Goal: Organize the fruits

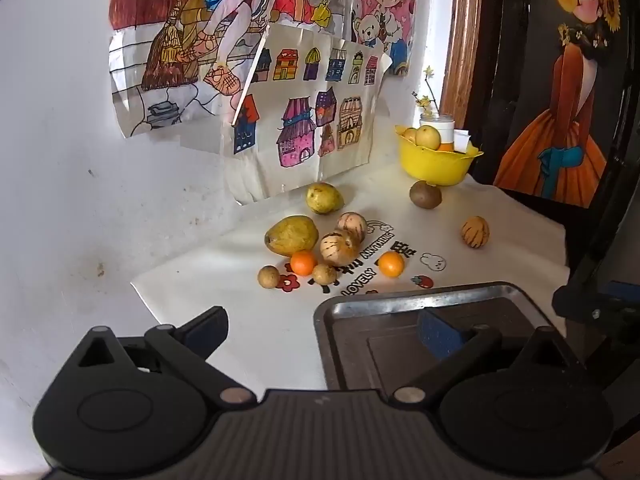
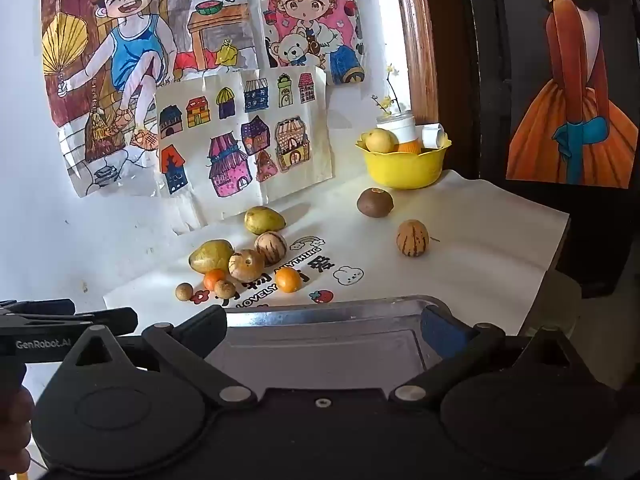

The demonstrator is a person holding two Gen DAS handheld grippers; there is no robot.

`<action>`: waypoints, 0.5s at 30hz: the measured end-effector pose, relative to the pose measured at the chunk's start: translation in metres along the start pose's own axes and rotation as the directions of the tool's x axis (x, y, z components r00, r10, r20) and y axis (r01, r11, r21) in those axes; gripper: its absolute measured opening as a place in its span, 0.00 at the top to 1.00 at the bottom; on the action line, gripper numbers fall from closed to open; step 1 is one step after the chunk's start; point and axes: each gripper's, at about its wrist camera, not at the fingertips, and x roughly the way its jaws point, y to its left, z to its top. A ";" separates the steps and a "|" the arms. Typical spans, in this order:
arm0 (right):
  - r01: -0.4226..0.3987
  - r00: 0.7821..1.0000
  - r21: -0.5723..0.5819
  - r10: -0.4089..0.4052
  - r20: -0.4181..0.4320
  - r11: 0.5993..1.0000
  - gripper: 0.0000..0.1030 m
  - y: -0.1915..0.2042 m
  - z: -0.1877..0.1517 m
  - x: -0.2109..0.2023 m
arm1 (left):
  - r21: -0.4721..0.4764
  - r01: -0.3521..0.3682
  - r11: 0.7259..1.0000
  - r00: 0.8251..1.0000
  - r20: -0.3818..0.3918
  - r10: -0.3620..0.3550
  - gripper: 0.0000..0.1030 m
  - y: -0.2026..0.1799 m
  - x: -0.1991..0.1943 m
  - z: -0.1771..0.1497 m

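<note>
Loose fruit lies on a white cloth (image 1: 248, 320): a yellow mango (image 1: 291, 235), a second mango (image 1: 324, 198), two striped melons (image 1: 340, 247), two small oranges (image 1: 391, 264), two small brown fruits (image 1: 269, 276), a kiwi (image 1: 425, 194) and a lone striped melon (image 1: 475, 232). A yellow bowl (image 1: 436, 162) at the back holds several fruits. An empty metal tray (image 1: 400, 304) lies near me. My left gripper (image 1: 320, 330) is open and empty, over the tray's left edge. My right gripper (image 2: 324, 330) is open and empty above the tray (image 2: 328, 314). The fruit cluster (image 2: 246, 264) lies beyond it.
A white wall with children's drawings (image 1: 300, 120) stands behind the fruit. A white jar with yellow flowers (image 1: 437, 122) stands behind the bowl. A dark panel with a painted girl (image 1: 560, 120) is at the right. The left gripper's fingers (image 2: 60, 316) show at the left of the right wrist view.
</note>
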 end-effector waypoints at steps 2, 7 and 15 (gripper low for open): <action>-0.007 1.000 0.005 0.007 0.016 1.000 0.00 0.000 -0.001 -0.001 | 0.040 -0.028 0.999 1.000 -0.006 0.029 0.00 -0.004 0.002 0.000; -0.004 1.000 0.002 0.004 0.017 1.000 0.00 0.002 -0.001 0.001 | 0.027 -0.020 0.999 1.000 0.005 0.020 0.00 -0.001 0.004 -0.005; -0.015 1.000 0.004 0.015 0.019 1.000 0.00 0.006 0.001 0.004 | 0.028 -0.016 0.999 1.000 0.005 0.015 0.00 0.003 0.010 -0.008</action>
